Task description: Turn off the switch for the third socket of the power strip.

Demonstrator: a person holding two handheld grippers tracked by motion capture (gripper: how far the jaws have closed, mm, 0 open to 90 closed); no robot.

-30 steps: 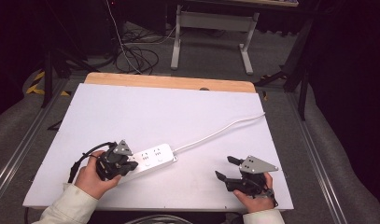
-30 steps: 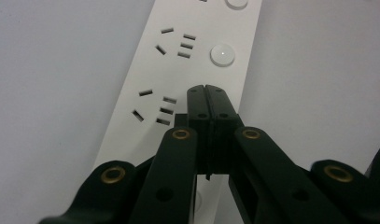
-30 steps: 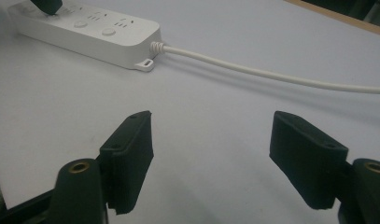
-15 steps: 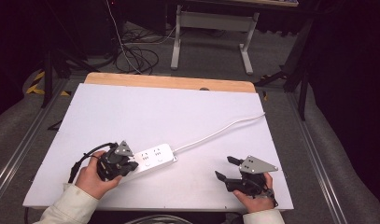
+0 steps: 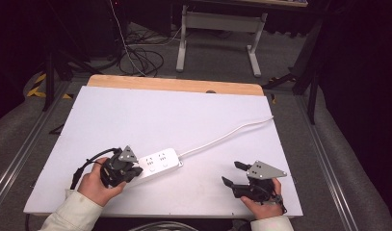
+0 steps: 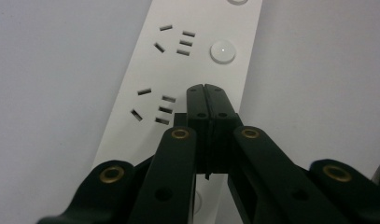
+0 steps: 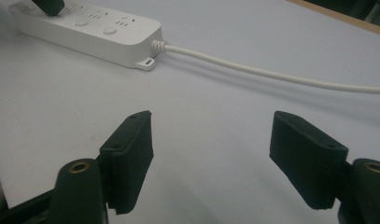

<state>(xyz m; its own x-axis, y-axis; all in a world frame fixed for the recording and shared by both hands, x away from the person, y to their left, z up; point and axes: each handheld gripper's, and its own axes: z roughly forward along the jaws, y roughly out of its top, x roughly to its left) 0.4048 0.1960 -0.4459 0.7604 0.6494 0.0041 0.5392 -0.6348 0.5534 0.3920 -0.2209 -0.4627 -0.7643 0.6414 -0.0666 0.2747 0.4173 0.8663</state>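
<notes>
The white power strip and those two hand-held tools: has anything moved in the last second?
Nothing has visibly changed. The left gripper stays shut, its fingers pressed together over the power strip, near a round button. The right gripper stays open above the white table, apart from the strip. The cord lies as before.

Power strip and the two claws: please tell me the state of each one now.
Power strip: lying flat on the table, nothing plugged in, cord attached.
Left claw: shut, empty, tip over the strip's button row.
Right claw: open, empty, apart from the strip.
</notes>
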